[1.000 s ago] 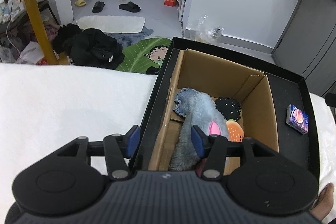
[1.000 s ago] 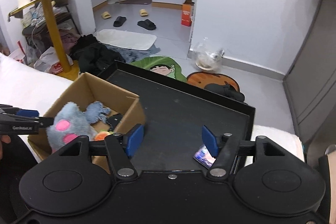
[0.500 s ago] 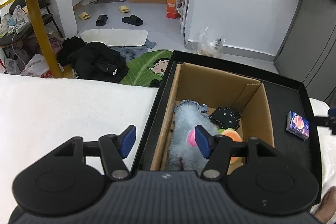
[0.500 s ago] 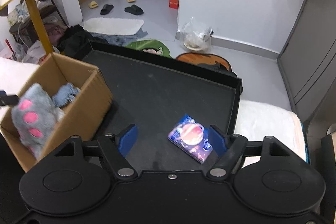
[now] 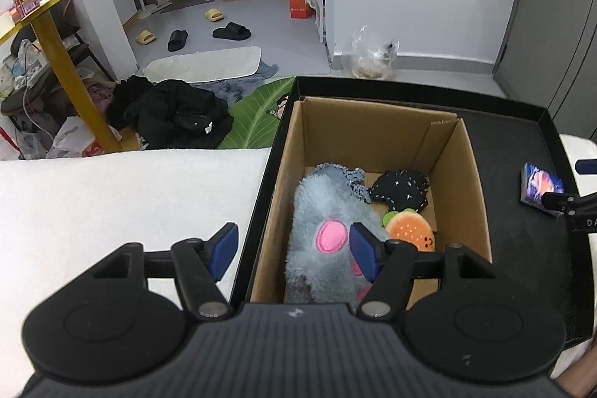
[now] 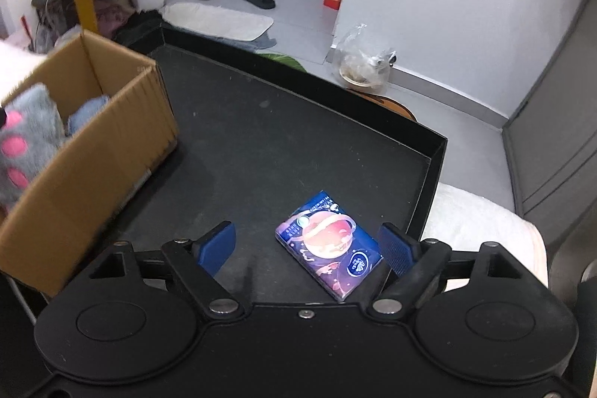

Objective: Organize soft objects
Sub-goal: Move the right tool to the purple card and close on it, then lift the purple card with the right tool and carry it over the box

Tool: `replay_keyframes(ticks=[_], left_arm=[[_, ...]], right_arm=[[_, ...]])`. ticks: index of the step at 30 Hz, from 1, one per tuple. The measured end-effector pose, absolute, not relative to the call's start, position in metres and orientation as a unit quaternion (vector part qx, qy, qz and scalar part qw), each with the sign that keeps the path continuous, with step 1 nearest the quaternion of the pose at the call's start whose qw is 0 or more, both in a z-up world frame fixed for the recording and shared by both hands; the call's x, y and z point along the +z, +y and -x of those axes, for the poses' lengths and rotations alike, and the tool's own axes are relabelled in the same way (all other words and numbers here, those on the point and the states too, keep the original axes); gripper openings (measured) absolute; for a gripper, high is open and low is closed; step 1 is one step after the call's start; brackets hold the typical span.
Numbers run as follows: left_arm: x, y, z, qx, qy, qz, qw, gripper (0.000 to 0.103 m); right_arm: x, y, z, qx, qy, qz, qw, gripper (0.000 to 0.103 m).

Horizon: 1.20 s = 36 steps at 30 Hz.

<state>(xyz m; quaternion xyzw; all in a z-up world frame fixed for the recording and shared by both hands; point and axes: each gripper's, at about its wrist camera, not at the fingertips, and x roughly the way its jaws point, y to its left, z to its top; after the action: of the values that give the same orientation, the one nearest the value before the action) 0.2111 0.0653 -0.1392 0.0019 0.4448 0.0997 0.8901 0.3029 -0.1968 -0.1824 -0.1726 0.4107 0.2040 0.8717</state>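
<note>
Right wrist view says it all: the tissue pack (image 6: 330,243) lies flat on the black tray (image 6: 434,155), right between the right gripper (image 6: 308,247) jaws, which are wide apart. Its long axis runs diagonally, so I'd guess a slight twist first. The left gripper (image 5: 294,250), also spread and empty, hangs over the cardboard box (image 5: 472,181).
</note>
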Motion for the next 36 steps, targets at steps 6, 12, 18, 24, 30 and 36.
replay_keyframes(ticks=[6, 12, 18, 24, 30, 36], left_arm=[[-0.141, 0.060, -0.217, 0.108, 0.459, -0.016, 0.882, 0.064], [-0.145, 0.053, -0.223, 0.117, 0.476, -0.036, 0.871, 0.064], [-0.147, 0.052, -0.226, 0.129, 0.485, -0.035, 0.864, 0.064], [-0.147, 0.053, -0.229, 0.139, 0.491, -0.034, 0.859, 0.064], [-0.148, 0.050, -0.228, 0.140, 0.491, -0.042, 0.859, 0.064], [-0.147, 0.049, -0.227, 0.140, 0.490, -0.042, 0.860, 0.064]], right_arm=[[-0.192, -0.192, -0.308, 0.219, 0.405, 0.199, 0.865, 0.083], [-0.205, -0.192, -0.314, 0.224, 0.408, 0.224, 0.856, 0.086], [-0.216, -0.194, -0.316, 0.226, 0.415, 0.225, 0.852, 0.082], [-0.216, -0.192, -0.309, 0.219, 0.406, 0.249, 0.852, 0.062], [-0.214, -0.188, -0.303, 0.233, 0.414, 0.274, 0.836, 0.060], [-0.213, -0.179, -0.293, 0.242, 0.431, 0.296, 0.817, 0.065]])
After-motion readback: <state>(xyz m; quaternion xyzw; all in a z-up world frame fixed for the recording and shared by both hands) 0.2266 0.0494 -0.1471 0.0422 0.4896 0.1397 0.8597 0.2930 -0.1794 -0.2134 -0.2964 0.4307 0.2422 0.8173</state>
